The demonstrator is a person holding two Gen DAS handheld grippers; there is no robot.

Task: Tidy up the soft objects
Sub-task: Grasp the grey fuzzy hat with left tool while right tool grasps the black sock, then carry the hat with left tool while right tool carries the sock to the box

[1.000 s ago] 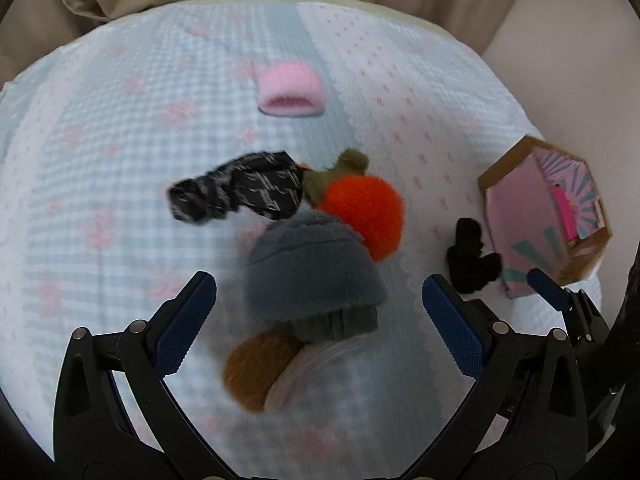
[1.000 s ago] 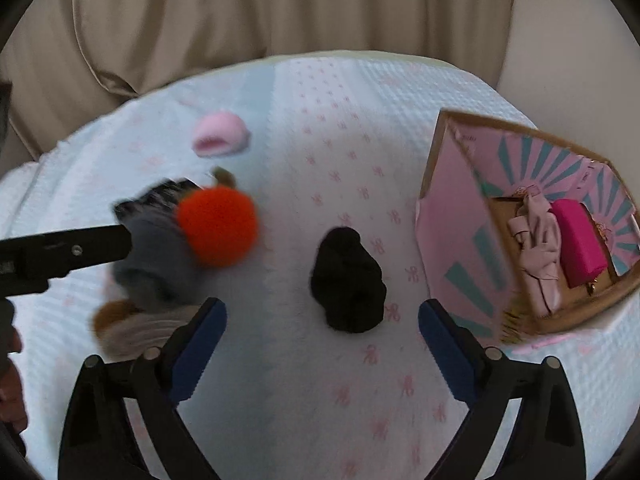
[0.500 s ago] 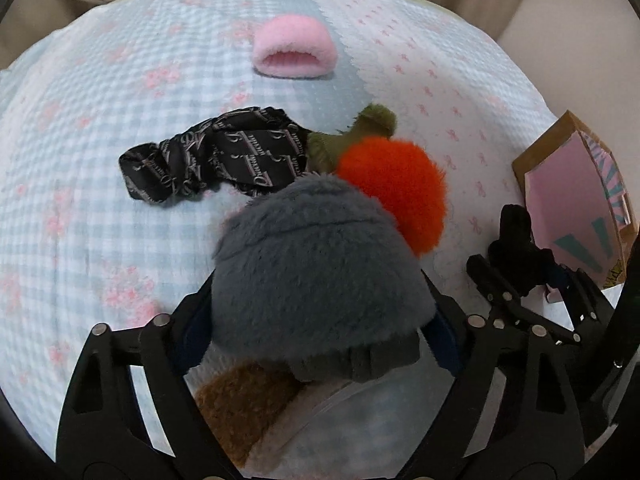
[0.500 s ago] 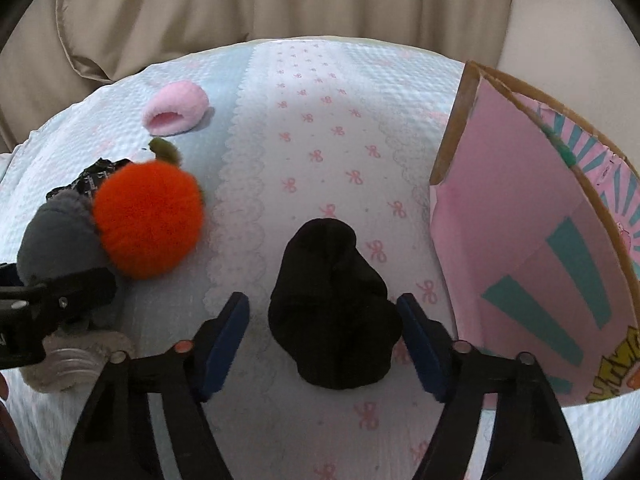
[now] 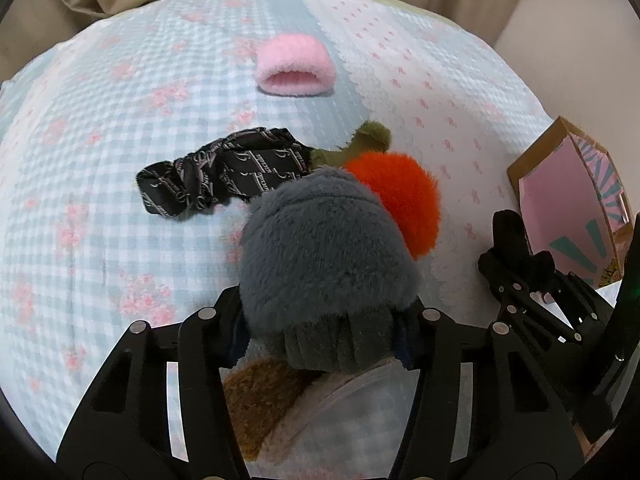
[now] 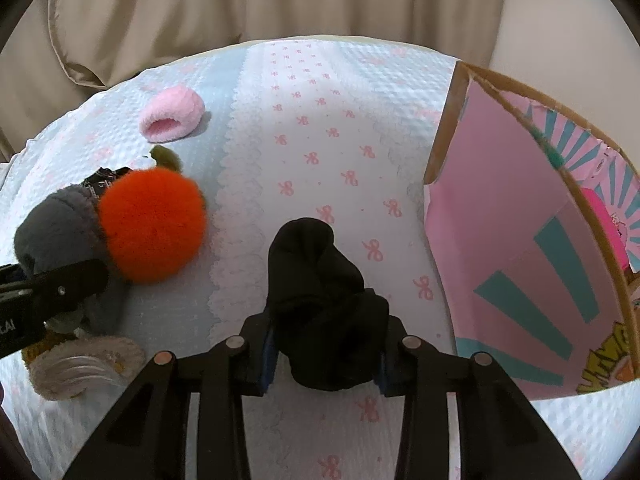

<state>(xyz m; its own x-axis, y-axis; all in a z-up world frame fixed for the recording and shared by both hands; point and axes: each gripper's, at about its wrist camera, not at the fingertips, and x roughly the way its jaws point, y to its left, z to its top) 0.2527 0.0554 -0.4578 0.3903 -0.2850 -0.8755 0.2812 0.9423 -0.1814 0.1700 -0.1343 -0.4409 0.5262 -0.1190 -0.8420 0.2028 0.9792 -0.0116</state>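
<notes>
My left gripper point(image 5: 320, 336) is shut on a fuzzy grey hat point(image 5: 324, 252), its pads pressed into the ribbed cuff. The hat point(image 6: 52, 224) also shows at the left of the right wrist view. My right gripper point(image 6: 324, 356) is shut on a black sock bundle point(image 6: 320, 300) that rests on the bedspread; it shows in the left wrist view point(image 5: 508, 236) too. An orange plush fruit point(image 5: 400, 196) with a green stem lies against the hat. A pink-and-teal cardboard box point(image 6: 520, 220) stands at the right.
A pink fuzzy slipper point(image 5: 296, 66) lies at the back. A black patterned scrunchie point(image 5: 224, 172) lies left of the orange plush. A brown-and-white plush piece point(image 5: 264, 404) sits under the grey hat. Beige curtains point(image 6: 240, 0) hang behind the bed.
Both grippers have moved forward and shut: the left around the grey hat, the right around the black sock bundle. Both were open a second ago.
</notes>
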